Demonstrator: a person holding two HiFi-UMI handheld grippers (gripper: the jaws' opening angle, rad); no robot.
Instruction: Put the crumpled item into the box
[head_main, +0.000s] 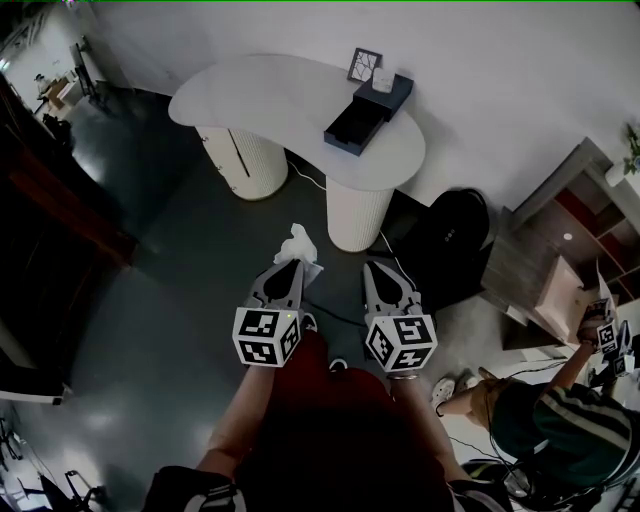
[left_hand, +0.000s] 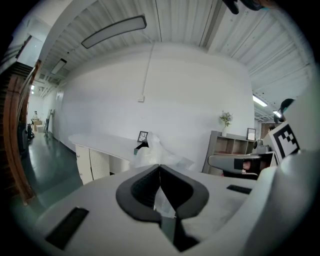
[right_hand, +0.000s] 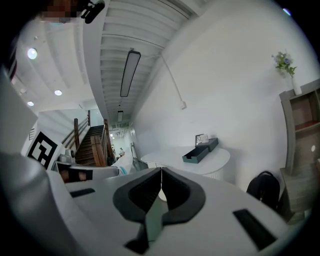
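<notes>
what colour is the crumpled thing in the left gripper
White; the crumpled item shows best in the head view.

ceiling spots (right_hand: 32, 53) wash the white walls (left_hand: 190, 100) in bright, even light; the dark floor (head_main: 150, 330) lies dim with a faint sheen. all three views bend and blacken toward the edges, slightly soft.

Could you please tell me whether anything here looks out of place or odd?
Nothing is spilled or broken. The one stray thing is the crumpled white item, pinched in the left gripper over the floor, short of the open box on the table. The right gripper is shut on nothing.
</notes>
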